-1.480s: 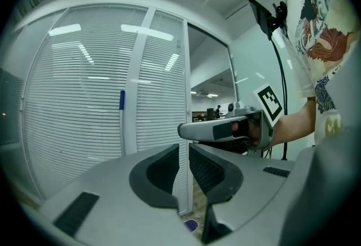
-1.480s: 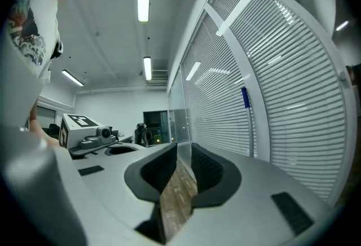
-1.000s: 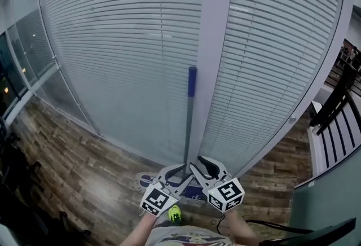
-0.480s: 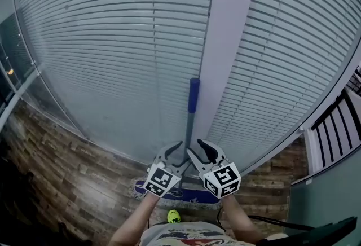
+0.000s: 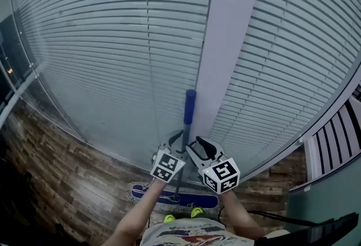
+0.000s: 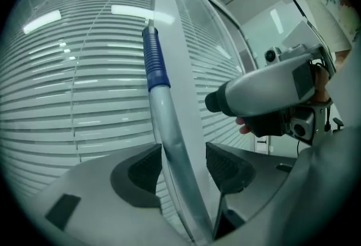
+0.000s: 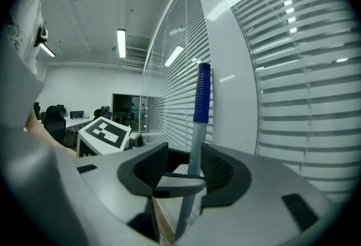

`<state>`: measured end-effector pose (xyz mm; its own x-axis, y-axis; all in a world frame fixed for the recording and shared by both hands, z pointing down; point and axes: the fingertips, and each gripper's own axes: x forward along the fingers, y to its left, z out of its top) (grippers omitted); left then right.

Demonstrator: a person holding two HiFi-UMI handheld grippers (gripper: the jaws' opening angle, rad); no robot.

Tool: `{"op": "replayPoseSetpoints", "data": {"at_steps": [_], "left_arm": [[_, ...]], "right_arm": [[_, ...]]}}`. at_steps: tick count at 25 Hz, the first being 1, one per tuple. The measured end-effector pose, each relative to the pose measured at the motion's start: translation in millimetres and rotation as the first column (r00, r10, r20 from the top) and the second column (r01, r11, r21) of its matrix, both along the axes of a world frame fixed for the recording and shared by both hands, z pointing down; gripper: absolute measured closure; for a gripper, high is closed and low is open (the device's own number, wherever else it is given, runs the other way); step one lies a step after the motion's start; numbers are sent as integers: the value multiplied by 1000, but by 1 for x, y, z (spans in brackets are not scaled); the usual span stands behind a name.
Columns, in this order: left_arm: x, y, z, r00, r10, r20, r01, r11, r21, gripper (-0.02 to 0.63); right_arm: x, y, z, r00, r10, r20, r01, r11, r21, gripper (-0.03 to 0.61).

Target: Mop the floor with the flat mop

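both pairs of jaws are open: left gripper (image 5: 176, 140) and right gripper (image 5: 194, 147) only surround the pole (image 5: 188, 112), not clamping it. the mop leans on the far pillar (image 5: 225, 42), head (image 5: 169, 198) on the near floor (image 5: 73, 183), so it probably stands unheld.

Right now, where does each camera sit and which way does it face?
Head view: on the person's head, facing steeply down at blinds, floor and mop; both arms, shoes, left tongs and right tongs show.
Left gripper view: on the left tongs, looking along its open jaws at the pole; the right tongs show.
Right gripper view: on the right tongs, looking along its open jaws; the left tongs' cube shows.
Shared: all see the pole's blue grip and blinds.
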<state>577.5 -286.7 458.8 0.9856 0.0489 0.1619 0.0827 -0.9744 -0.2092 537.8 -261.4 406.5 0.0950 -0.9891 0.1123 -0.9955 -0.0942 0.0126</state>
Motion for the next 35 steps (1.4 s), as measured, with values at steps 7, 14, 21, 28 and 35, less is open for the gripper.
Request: {"op": "replayPoseSetpoints", "data": {"at_steps": [7,14,21,28,35], "left_arm": [[0,-19,13,998,-51,-38,50,999,-20,480],[-28,8,-11,995,-11,-101,6,999,-44,488],[-49,35,-15,990,30,-137,-41,996,-78,497],[-89,61,-14,980,153,-124,-157,987,-23,483],[-133,136,-63,951,251,-183,-242,968,72,444]], "right_arm": [[24,-26,0,1000,-9,-12,9,1000,4,419],[10,-34,-64,1000,-23,-19,24,994,106,419],[-11,-30,-96,996,-30,-89,42,989,140,426],[-54,-7,-93,993,-111,-40,116,983,143,440],[-126,70,-96,971,-238,-32,239,953,185,451]]}}
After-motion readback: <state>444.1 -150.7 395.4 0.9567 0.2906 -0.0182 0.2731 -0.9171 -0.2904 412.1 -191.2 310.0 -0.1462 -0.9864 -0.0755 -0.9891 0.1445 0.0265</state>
